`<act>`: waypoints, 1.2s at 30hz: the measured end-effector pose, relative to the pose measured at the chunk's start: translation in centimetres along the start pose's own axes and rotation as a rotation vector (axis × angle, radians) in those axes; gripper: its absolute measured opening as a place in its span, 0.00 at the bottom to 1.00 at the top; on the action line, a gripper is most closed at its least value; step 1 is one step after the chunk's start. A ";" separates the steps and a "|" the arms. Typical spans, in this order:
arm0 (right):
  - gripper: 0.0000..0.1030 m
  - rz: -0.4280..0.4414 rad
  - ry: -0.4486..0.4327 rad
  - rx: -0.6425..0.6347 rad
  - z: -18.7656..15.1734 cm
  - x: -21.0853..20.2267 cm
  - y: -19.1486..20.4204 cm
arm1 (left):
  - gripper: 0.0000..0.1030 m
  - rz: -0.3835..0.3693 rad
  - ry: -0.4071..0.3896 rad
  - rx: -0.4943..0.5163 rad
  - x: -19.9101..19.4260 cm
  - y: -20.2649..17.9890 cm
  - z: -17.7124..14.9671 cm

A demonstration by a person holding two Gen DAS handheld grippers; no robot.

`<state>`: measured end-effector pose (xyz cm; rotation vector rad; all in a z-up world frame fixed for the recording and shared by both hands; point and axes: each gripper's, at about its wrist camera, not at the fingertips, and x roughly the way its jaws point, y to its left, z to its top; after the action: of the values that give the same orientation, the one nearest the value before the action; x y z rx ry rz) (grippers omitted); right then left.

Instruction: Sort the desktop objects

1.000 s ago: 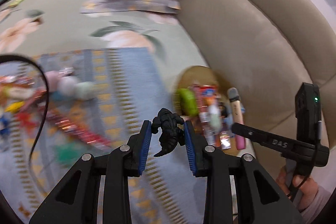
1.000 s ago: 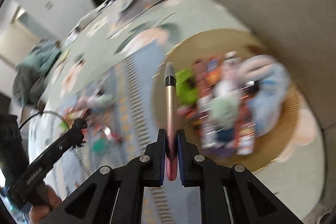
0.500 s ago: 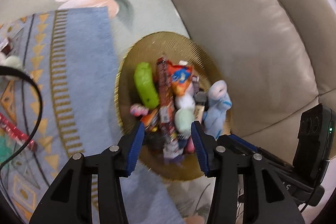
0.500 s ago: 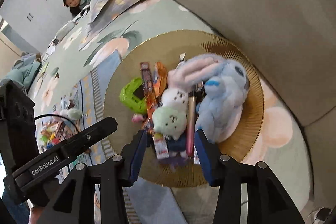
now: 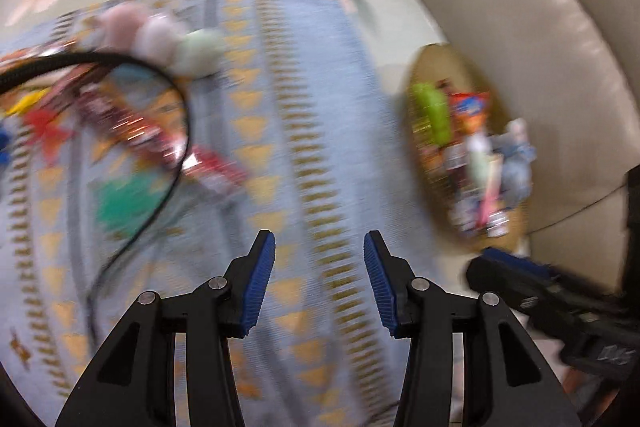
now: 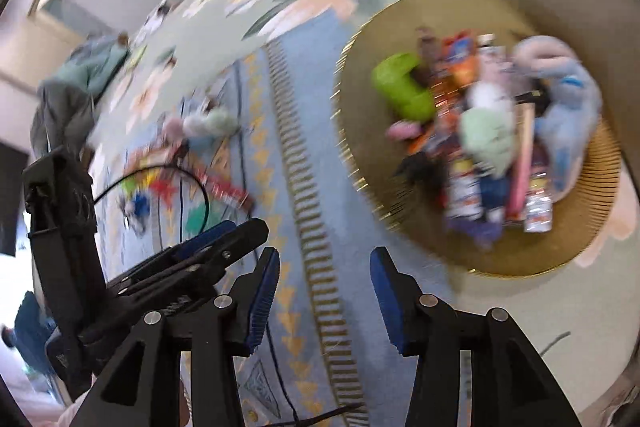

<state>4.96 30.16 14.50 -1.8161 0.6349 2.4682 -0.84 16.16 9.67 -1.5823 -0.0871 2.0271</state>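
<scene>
Left of the gold tray (image 6: 596,163), loose toys and snack packets (image 5: 132,123) are still scattered on the blue rug (image 5: 304,131), so sorting looks only partly done; the tray already holds a heap. Both the left hand-held gripper (image 5: 319,281) and right hand-held gripper (image 6: 324,293) now gape empty, having dropped the black figure and pink pen held a second ago.

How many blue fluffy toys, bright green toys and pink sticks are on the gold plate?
Big blue fluffy plush toy: 1
Bright green plastic toy: 1
Long pink stick: 1
Total: 3, all on the round gold plate. The picture is blurry.
</scene>
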 end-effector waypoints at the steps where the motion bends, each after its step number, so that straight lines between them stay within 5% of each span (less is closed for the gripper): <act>1: 0.45 -0.015 0.004 -0.012 -0.4 0.5 0.6 | 0.42 0.040 -0.003 0.010 0.1 0.9 -0.7; 8: 0.45 -0.151 -0.008 -0.121 -3.2 4.4 2.8 | 0.43 0.151 -0.043 -0.014 1.3 5.1 -3.0; 14: 0.45 -0.285 -0.048 -0.203 -3.9 6.0 1.6 | 0.46 0.206 -0.161 0.007 3.3 3.7 -2.4; 18: 0.45 -0.294 -0.040 -0.236 -4.2 6.3 0.1 | 0.95 0.248 -0.215 0.151 5.2 0.7 -3.2; 19: 0.45 -0.310 -0.013 -0.252 -4.4 6.6 -0.2 | 1.00 0.272 -0.207 0.206 5.9 0.2 -3.4; 21: 0.45 -0.290 0.022 -0.261 -4.9 7.2 -0.9 | 1.00 0.323 -0.235 0.269 6.4 -0.3 -4.0; 30: 0.45 -0.218 0.003 -0.235 -6.3 5.1 -3.7 | 1.00 0.319 -0.266 0.260 6.4 -0.1 -3.6; 36: 0.47 -0.185 -0.041 -0.104 -7.2 4.2 -8.3 | 1.00 0.324 -0.266 0.263 6.5 -0.3 -3.5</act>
<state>12.17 34.50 6.31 -1.7627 0.3263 2.4499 1.54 18.41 3.02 -1.2190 0.3444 2.3741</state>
